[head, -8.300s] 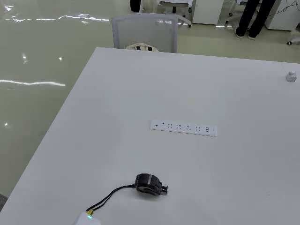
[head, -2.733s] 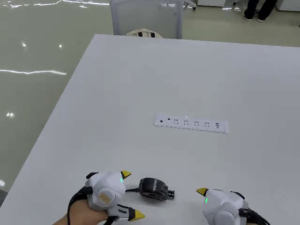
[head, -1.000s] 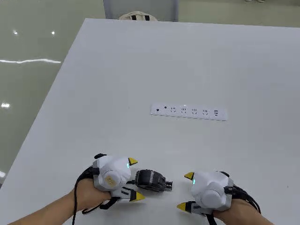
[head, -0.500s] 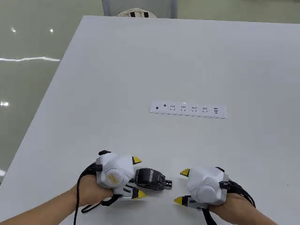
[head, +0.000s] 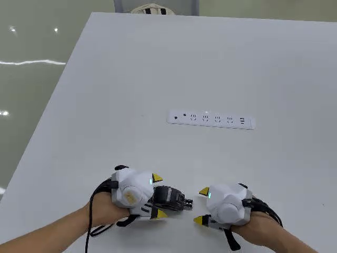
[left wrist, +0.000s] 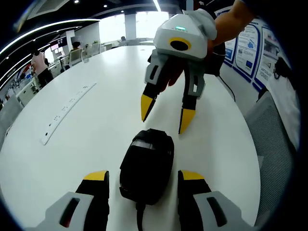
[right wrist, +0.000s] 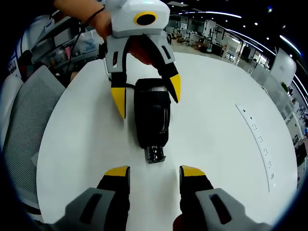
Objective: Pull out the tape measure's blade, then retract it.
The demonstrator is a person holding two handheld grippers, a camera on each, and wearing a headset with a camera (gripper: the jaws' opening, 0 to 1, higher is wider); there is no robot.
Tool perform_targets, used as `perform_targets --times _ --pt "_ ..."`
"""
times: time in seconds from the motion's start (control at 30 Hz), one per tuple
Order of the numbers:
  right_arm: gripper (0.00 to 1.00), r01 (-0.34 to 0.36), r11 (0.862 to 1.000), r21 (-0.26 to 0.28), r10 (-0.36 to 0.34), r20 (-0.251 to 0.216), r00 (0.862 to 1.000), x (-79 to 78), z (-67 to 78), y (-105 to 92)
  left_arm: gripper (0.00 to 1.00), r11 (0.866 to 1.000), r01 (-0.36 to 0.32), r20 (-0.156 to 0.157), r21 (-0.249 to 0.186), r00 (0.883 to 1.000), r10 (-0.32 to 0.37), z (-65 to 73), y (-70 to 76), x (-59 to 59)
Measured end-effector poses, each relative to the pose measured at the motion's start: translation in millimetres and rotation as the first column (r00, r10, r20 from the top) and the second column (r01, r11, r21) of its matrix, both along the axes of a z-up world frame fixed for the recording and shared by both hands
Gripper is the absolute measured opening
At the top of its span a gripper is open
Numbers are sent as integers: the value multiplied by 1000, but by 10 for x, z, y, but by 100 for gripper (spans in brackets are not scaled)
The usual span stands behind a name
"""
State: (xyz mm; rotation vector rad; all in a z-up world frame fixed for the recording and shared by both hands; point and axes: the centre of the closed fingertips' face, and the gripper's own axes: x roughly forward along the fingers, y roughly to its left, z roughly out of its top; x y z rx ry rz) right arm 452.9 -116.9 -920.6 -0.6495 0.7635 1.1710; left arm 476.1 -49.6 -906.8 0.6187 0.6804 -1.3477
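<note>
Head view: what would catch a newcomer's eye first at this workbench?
The black tape measure sits near the front edge of the white table, between the open jaws of the left gripper, not yet clamped. The right gripper faces it, also open, a short gap from the blade's hook end. Farther back lies a white power strip.

The tape measure (head: 171, 198) lies between the spread jaws of the left claw (head: 159, 195), blocking that gap. A strip of bare table (head: 210, 63) separates its blade end from the right claw (head: 201, 205), whose jaws stand apart facing it. The power strip (head: 210, 119) lies well beyond both.
</note>
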Motion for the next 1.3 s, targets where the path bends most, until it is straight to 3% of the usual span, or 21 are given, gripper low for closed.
perform_targets --times 0.6,1.3 --pt "37 -24 1000 -5 24 -7 1000 48 -39 54 50 997 78 19 24 997 -79 -40 -118 -28" --pt "31 -43 999 -11 43 -23 999 72 -128 118 44 996 92 20 24 996 -92 -75 -174 2"
